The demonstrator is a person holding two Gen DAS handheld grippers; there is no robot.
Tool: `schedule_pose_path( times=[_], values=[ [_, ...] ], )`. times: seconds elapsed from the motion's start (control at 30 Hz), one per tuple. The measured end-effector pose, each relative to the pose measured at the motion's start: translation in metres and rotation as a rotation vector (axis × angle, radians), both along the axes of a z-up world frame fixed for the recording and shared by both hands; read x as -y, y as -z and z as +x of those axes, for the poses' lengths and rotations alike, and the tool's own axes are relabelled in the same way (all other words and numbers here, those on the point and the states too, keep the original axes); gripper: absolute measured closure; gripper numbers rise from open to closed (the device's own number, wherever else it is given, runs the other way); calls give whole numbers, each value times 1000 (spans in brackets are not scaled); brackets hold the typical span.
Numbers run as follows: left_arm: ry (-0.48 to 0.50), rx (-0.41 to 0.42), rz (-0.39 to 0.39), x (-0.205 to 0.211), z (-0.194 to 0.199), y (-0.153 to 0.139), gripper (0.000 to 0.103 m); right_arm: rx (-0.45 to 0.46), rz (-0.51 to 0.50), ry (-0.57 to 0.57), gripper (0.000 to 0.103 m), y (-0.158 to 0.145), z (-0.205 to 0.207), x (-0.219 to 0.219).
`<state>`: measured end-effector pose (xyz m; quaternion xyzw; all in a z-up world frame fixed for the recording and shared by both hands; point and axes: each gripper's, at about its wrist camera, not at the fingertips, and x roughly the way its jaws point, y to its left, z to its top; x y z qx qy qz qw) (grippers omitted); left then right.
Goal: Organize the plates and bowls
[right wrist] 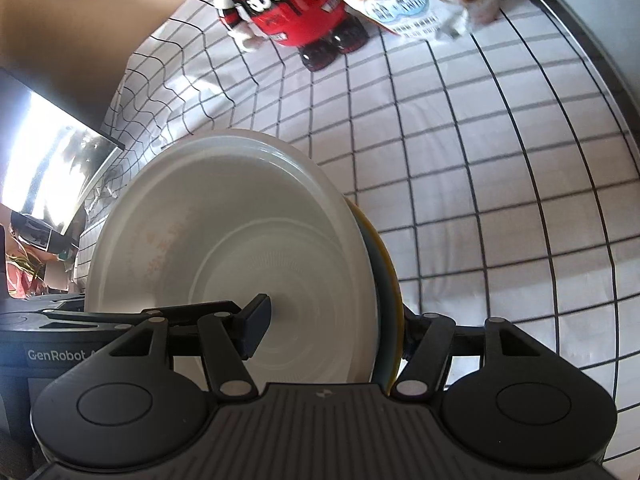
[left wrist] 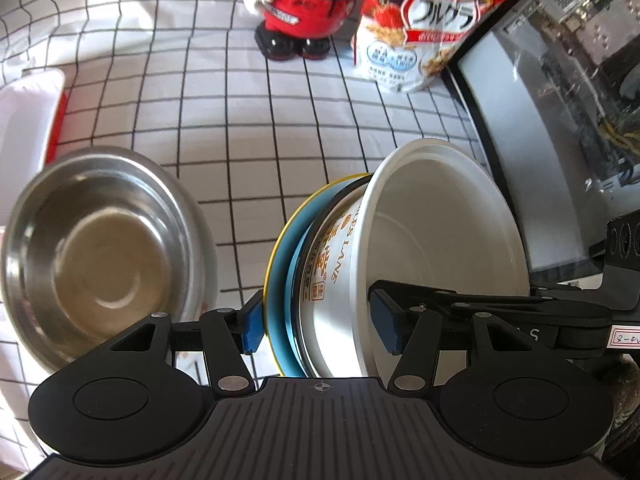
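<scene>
Underneath, gridded cloth [left wrist: 248,120] over the tabletop, spreading ahead of both sets of fingers. Left of the left fingers, steel bowl [left wrist: 100,248] resting on the cloth, upright, well apart from the stack. Between the left fingers, tilted stack on edge: white bowl [left wrist: 448,232] with printed side, nested against a blue plate [left wrist: 280,280] with yellow rim. Left gripper [left wrist: 320,320] clamped across that stack, one blue pad [left wrist: 254,328] on the plate's back, the other [left wrist: 386,324] inside the white bowl. Right gripper [right wrist: 332,328] gripping the same stack from the other side: one pad [right wrist: 256,324] inside the bowl [right wrist: 240,248], the other hidden behind the plate [right wrist: 388,280], so the squeeze is likely but contact on that side cannot be told. Far ahead of the fingers, cereal bag [left wrist: 432,20] standing beside a red figure [left wrist: 304,4]. Far left, white tub [left wrist: 28,120] with red side.
</scene>
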<state>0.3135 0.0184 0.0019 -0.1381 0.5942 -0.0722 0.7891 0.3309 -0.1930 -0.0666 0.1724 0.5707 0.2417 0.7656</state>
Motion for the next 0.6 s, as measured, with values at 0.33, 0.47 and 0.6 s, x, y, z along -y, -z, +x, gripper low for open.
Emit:
schedule_pose_path(
  times=[0.33, 0.47, 0.6],
  values=[
    [-54, 99, -18, -48, -24, -33, 44, 97, -18, -51, 40, -47, 2, -49],
    [-100, 126, -18, -78, -36, -41, 44, 126, -20, -92, 40, -60, 4, -83],
    [-148, 128, -21, -110, -47, -41, 44, 134, -29, -146, 40, -64, 5, -119]
  ],
)
